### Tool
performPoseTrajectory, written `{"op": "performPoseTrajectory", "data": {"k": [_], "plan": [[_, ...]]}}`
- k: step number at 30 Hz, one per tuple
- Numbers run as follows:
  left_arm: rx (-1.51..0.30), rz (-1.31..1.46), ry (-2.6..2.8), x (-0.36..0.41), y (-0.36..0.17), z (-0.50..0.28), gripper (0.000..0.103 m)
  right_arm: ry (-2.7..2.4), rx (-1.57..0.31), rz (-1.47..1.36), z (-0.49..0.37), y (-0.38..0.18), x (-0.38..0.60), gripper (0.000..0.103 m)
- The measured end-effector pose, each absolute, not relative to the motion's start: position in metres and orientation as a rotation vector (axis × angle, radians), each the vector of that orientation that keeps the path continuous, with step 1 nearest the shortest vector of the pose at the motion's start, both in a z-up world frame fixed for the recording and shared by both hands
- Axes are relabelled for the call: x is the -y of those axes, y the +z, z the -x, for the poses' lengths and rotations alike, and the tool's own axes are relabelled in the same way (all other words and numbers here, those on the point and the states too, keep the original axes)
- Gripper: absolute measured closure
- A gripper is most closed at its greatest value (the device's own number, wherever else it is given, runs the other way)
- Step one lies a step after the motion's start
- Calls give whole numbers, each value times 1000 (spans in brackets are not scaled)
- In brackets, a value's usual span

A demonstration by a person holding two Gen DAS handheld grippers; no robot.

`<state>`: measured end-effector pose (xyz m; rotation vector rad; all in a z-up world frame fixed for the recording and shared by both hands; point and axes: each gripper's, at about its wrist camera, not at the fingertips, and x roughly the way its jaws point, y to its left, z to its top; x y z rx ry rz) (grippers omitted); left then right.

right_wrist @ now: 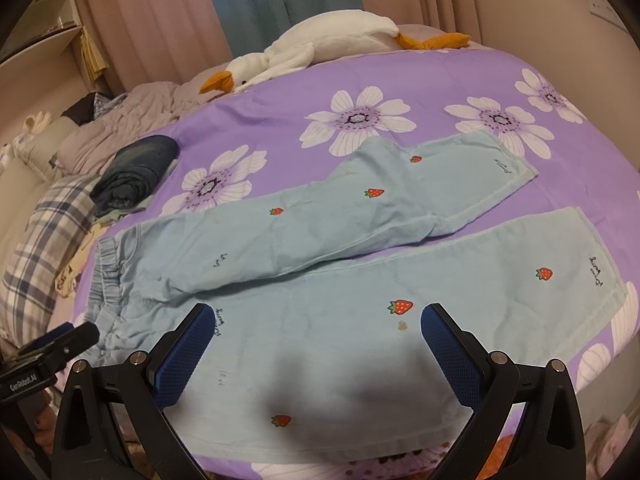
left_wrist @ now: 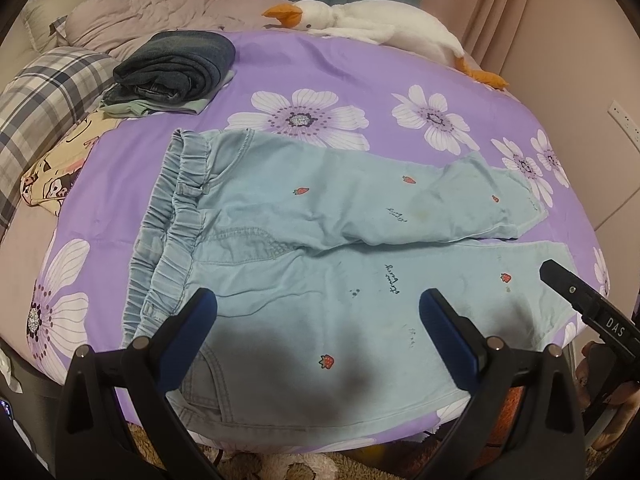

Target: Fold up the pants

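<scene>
**Pants spread flat, both tongs released above them**

Left wrist view: the left tongs are spread wide and hold nothing, hovering over the light blue pants, which lie flat on the purple flowered bed, waistband to the left. Folded dark jeans sit beyond them.

Right wrist view: the right tongs are likewise released, above the nearer leg. A plush goose lies at the bed's far edge.

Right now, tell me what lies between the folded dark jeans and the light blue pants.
Only bare purple flowered sheet separates the dark jeans from the pants, seen in both views.
</scene>
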<state>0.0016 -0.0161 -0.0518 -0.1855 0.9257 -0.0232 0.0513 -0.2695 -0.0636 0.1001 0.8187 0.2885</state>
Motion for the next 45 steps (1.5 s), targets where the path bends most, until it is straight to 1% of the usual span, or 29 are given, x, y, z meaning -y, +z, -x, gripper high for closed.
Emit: {"op": "performPoseTrajectory", "data": {"k": [13, 16, 19, 22, 25, 27, 29, 30, 31, 32, 34, 36, 37, 38, 39, 40, 42, 45], "plan": [[-930, 195, -17, 12, -55, -2, 1, 287, -818, -106, -53, -63, 275, 0], [-924, 212, 44, -6, -57, -1, 1, 252, -810, -120, -56, -63, 289, 0], [-929, 223, 179, -44, -66, 3, 2, 174, -811, -146, -63, -64, 323, 0], [-965, 256, 263, -77, -81, 10, 4, 32, -826, -225, -72, -71, 382, 0], [-1027, 358, 291, -110, -105, 19, 15, -147, -846, -309, -76, -84, 445, 3], [-1049, 434, 272, -120, -116, 22, 21, -237, -868, -351, -76, -96, 482, 15], [-1078, 537, 220, -124, -129, 21, 35, -305, -891, -405, -78, -109, 515, 21], [-1082, 581, 180, -123, -133, 20, 38, -323, -898, -426, -79, -113, 523, 22], [-1080, 623, 136, -121, -139, 17, 48, -336, -901, -454, -80, -118, 533, 23], [-1081, 641, 118, -120, -142, 16, 66, -349, -903, -482, -82, -122, 541, 24], [-1081, 658, 119, -119, -146, 12, 85, -356, -900, -532, -84, -130, 555, 31], [-1063, 708, 121, -123, -145, 13, 88, -339, -903, -575, -88, -136, 561, 48], [-1054, 719, 124, -125, -142, 12, 89, -326, -910, -590, -93, -140, 562, 53], [-1031, 723, 137, -129, -135, 15, 89, -336, -913, -573, -96, -141, 561, 67], [-1021, 722, 144, -132, -132, 15, 89, -346, -913, -545, -98, -138, 556, 77], [-1008, 735, 153, -137, -125, 18, 89, -346, -907, -523, -100, -134, 554, 92], [-994, 748, 167, -148, -117, 24, 89, -320, -882, -552, -96, -126, 552, 95], [-994, 714, 224, -160, -113, 31, 89, -257, -857, -559, -88, -114, 542, 96]]}}
